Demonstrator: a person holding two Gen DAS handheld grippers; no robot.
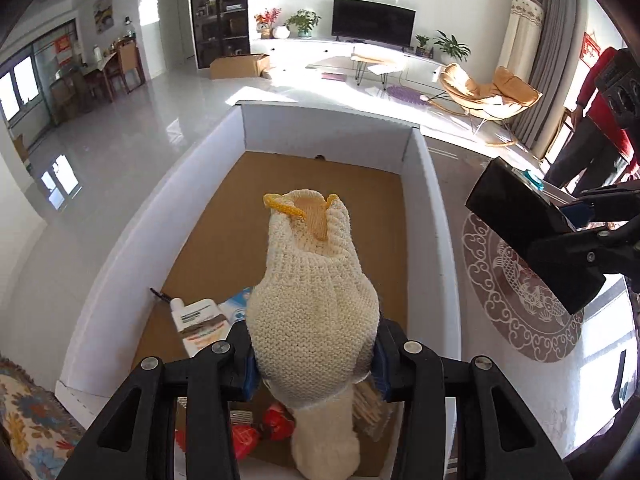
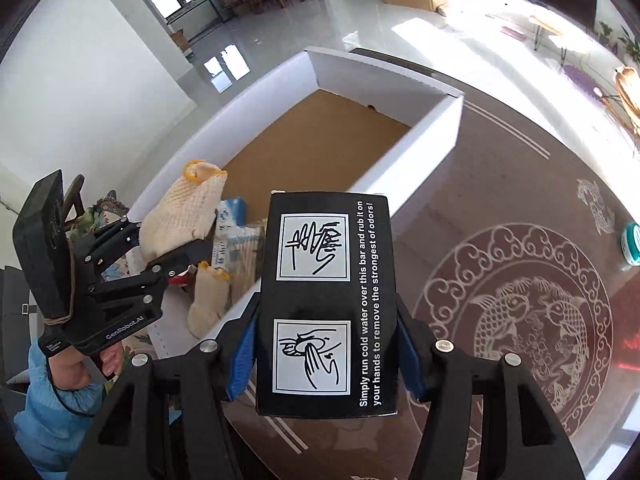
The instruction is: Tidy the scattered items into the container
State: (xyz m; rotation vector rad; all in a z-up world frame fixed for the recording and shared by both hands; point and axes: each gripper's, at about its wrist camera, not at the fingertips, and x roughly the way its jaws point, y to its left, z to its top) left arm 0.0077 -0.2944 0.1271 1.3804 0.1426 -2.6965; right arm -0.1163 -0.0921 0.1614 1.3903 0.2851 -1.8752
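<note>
I see a big black TV (image 1: 373, 20) at the top middle, a tan chair (image 1: 486, 92) at the upper right, and a round fish rug (image 2: 516, 320) at the lower right.

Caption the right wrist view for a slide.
Right gripper holds a black printed box beside the white cardboard container.

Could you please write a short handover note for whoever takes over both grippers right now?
Left gripper: shut on the cream knit glove, held over the white box.
Right gripper: shut on the black carton, above the patterned rug, beside the box.
Done: a tube, a blue packet and other small items lie in the box.
Left: drop in both held things; a teal item remains on the floor.
</note>
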